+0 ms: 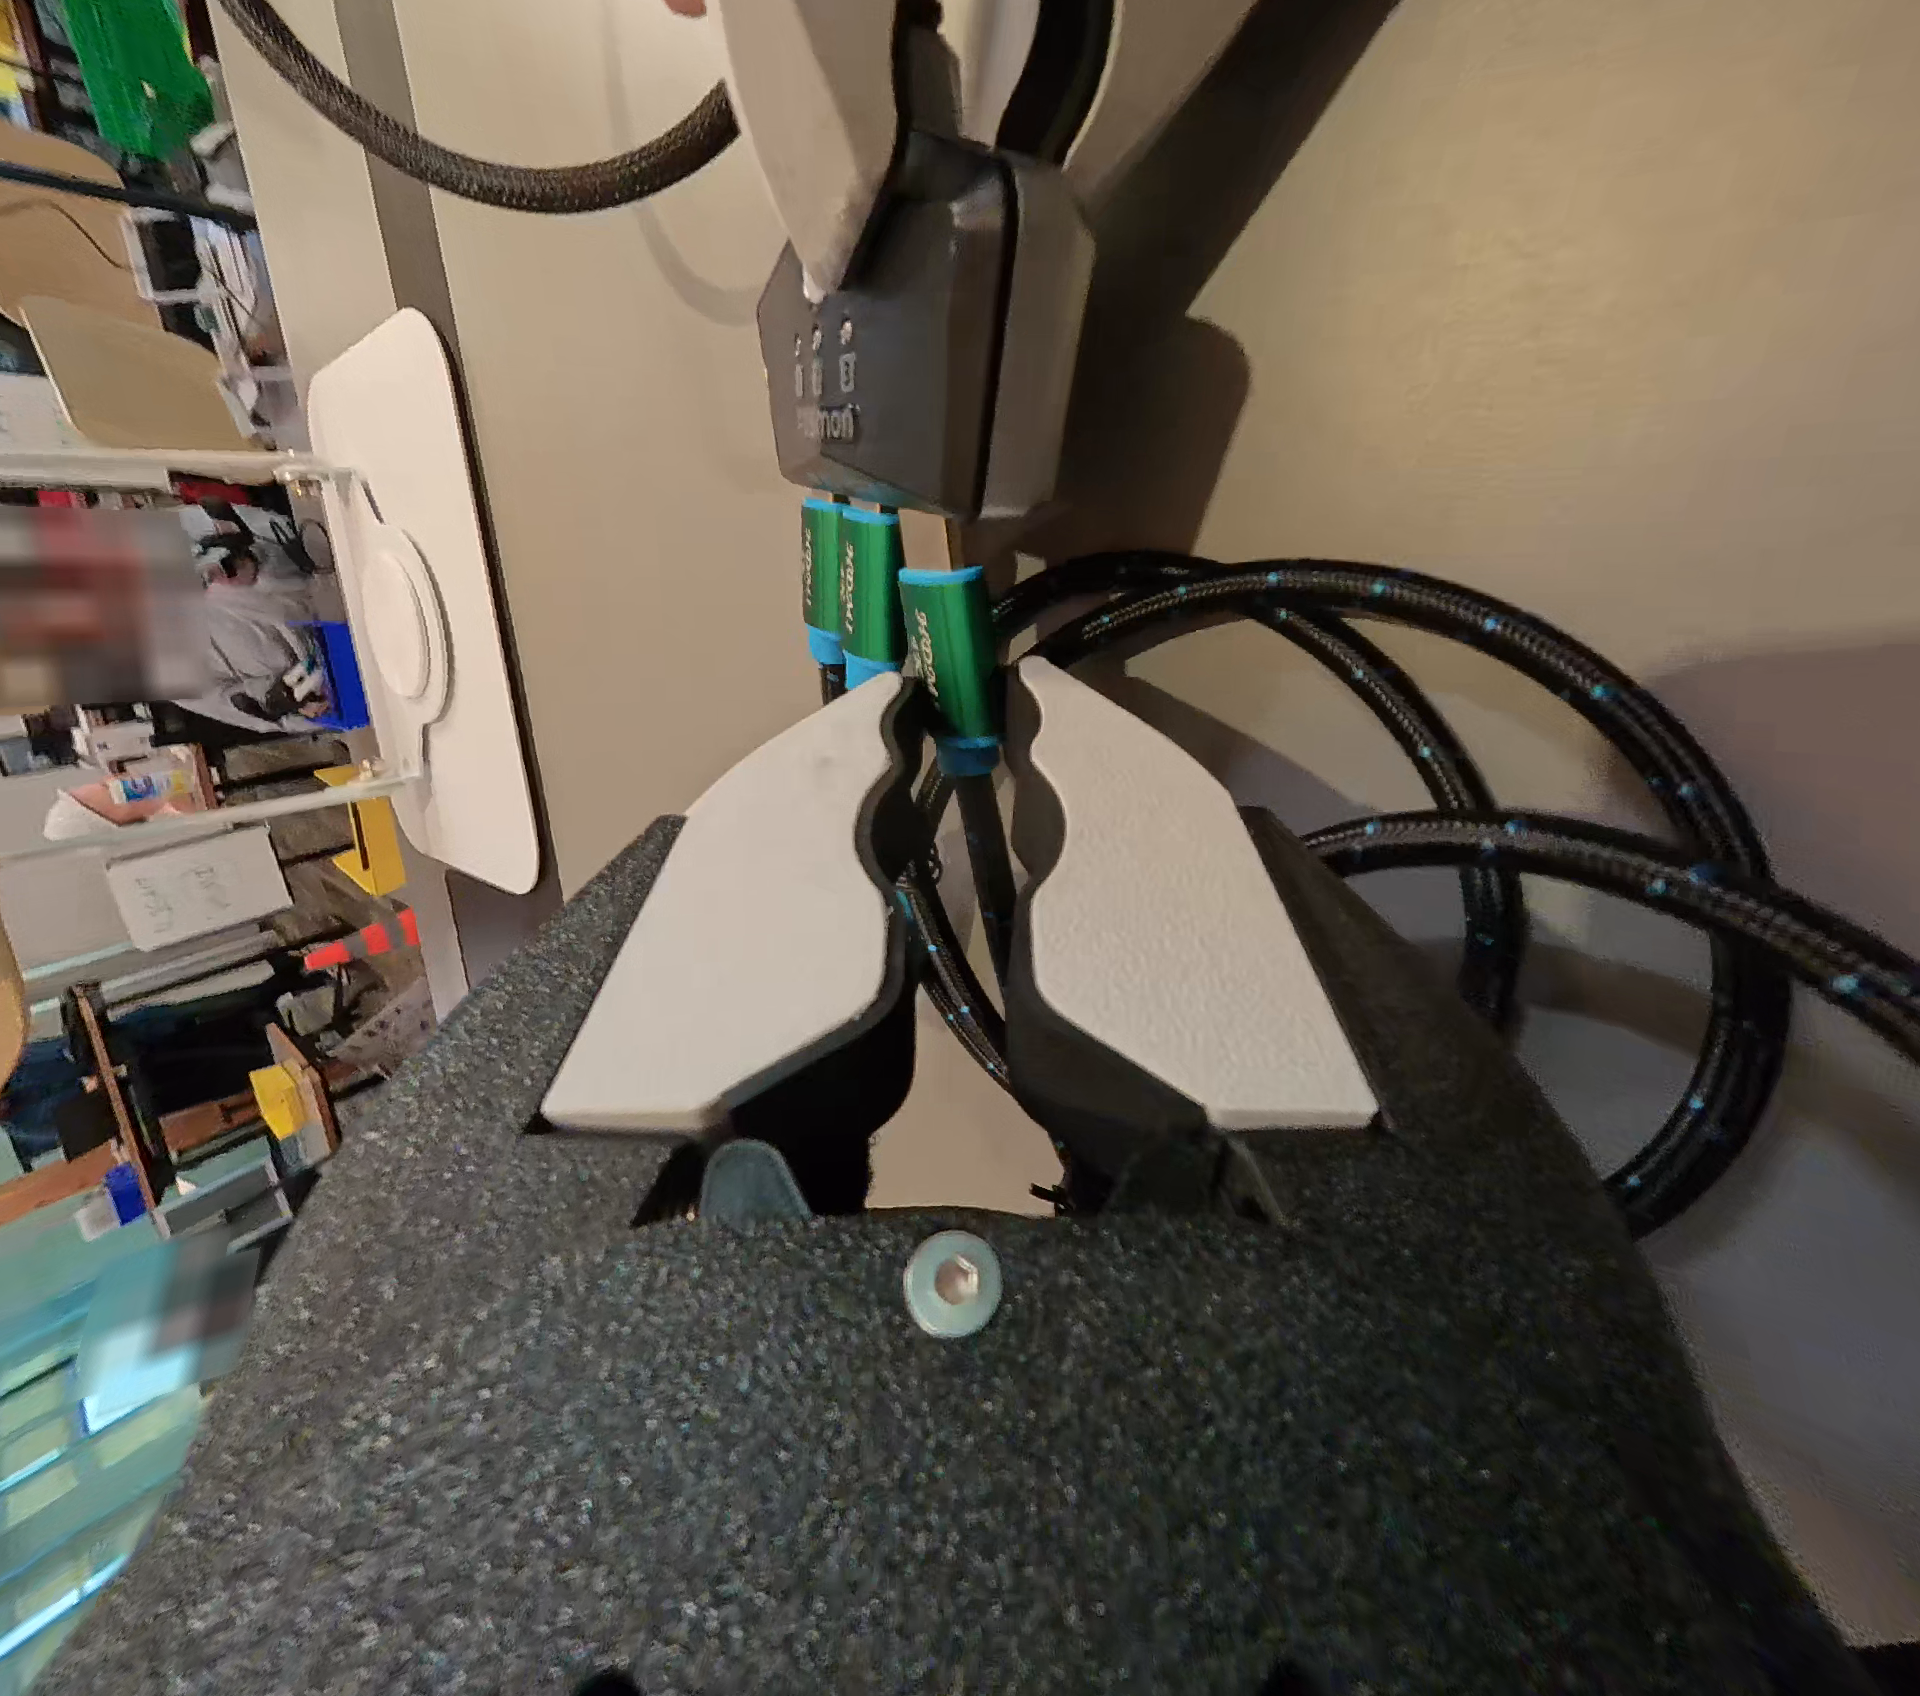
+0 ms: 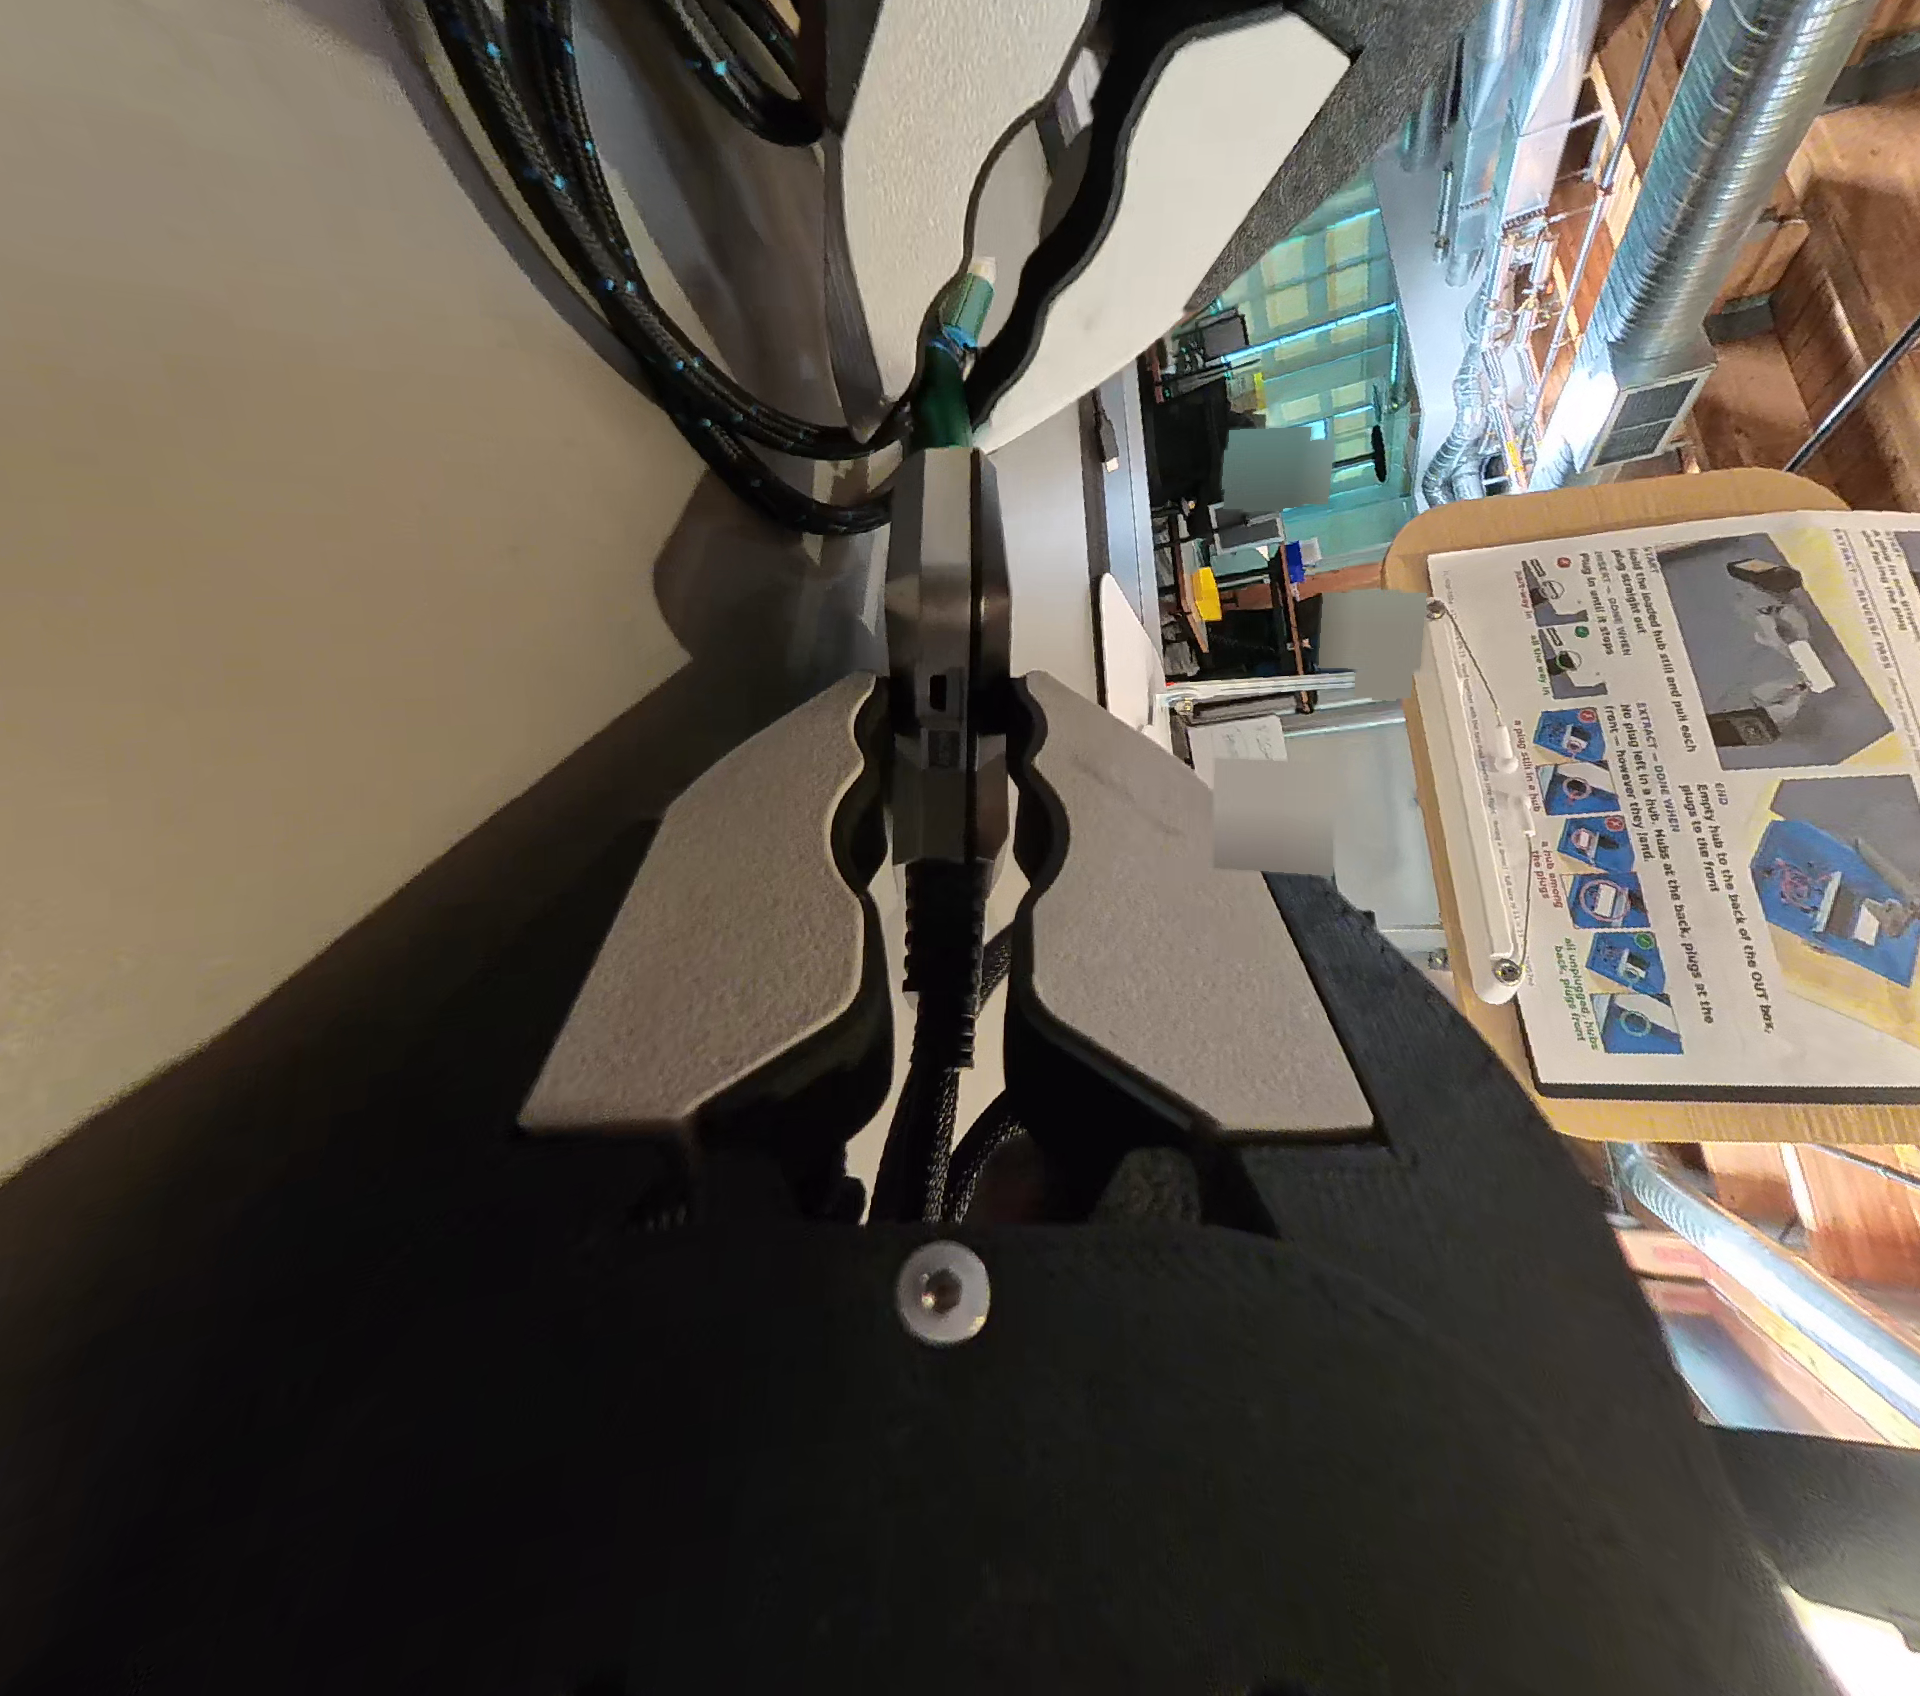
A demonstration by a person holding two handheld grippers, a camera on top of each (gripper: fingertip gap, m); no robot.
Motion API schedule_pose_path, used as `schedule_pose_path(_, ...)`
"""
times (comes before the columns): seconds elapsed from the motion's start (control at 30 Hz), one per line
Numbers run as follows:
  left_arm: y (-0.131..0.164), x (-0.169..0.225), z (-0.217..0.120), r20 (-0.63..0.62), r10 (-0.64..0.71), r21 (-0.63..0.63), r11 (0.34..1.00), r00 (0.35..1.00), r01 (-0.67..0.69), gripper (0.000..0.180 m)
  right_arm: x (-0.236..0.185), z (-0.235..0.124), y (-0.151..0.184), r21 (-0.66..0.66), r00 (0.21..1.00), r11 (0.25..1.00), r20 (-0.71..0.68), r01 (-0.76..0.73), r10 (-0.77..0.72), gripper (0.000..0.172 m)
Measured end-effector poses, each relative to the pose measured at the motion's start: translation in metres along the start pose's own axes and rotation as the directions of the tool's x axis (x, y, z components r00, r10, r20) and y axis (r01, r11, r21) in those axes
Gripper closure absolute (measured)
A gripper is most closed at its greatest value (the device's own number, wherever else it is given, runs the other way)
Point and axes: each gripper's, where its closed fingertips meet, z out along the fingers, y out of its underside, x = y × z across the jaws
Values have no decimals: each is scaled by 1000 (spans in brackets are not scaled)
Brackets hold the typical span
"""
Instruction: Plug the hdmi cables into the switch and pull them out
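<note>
Three green plugs (image 1: 831, 581): left gripper (image 1: 961, 711) clamps one (image 1: 951, 659), pulled out; right gripper (image 2: 951, 716) grips black hub (image 2: 940, 607).

Close wrist cameras face across shared hub (image 1: 914, 358).

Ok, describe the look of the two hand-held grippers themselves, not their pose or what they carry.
Both look alike. The left hand-held gripper has two light grey fingers with wavy black-edged inner faces, set in a speckled dark grey body with a silver screw and washer. The right hand-held gripper has the same grey fingers, a black-looking shaded body and a matching screw.
</note>
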Motion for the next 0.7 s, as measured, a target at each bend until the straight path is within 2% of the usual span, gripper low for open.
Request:
schedule_pose_path(0.13, -5, 6, -3, -38, 8, 49, 999, 999, -7, 166, -3, -3, -2, 24, 999, 1000, 42, 4, -5, 152)
schedule_pose_path(0.47, -6, 5, -2, -7, 63, -15, 998, 998, -63, 167, -4, 0, -4, -4, 997, 998, 60, 57, -57, 152)
schedule_pose_path(0.7, -12, -2, -3, 62, 168, -85, 983, 984, -162, 169, -3, 0, -5, -20, 997, 999, 69, 37, -35, 152)
